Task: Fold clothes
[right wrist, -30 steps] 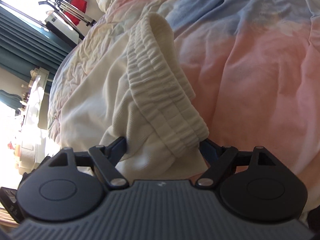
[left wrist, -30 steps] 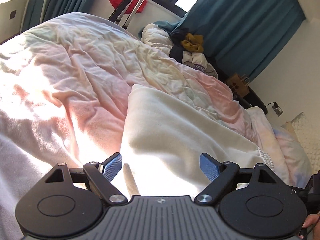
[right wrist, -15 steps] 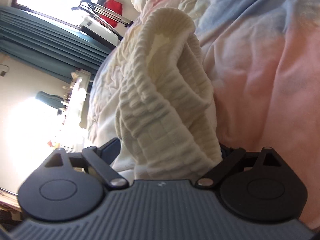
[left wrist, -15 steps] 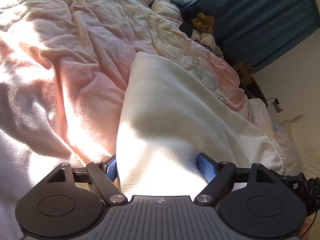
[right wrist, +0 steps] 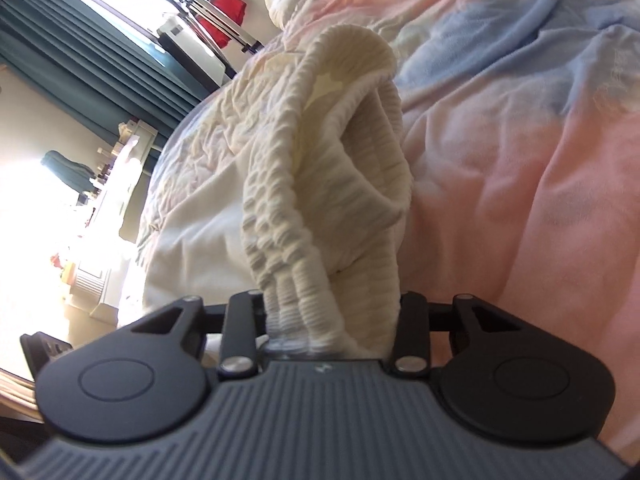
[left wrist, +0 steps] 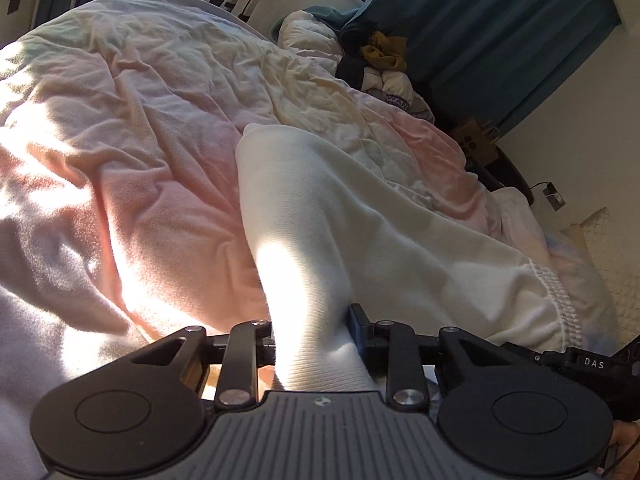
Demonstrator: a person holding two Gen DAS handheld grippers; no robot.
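A cream-white garment [left wrist: 360, 232] with a ribbed elastic waistband lies on the bed. My left gripper [left wrist: 314, 332] is shut on the plain end of the garment, which rises in a ridge ahead of the jaws. My right gripper [right wrist: 332, 316] is shut on the bunched waistband [right wrist: 320, 184], which stands up in a loop in front of the camera. The waistband edge also shows at the right of the left wrist view [left wrist: 560, 300].
The bed is covered by a crumpled pink, cream and blue duvet [left wrist: 140, 140]. A pile of clothes [left wrist: 380, 60] sits at the far end by teal curtains [left wrist: 500, 32]. A drying rack with a red item [right wrist: 216, 16] stands by the window.
Both grippers have closed on the garment. The left jaws went from open around the cloth to pinching it. The right gripper's waistband has bunched up and lifted.
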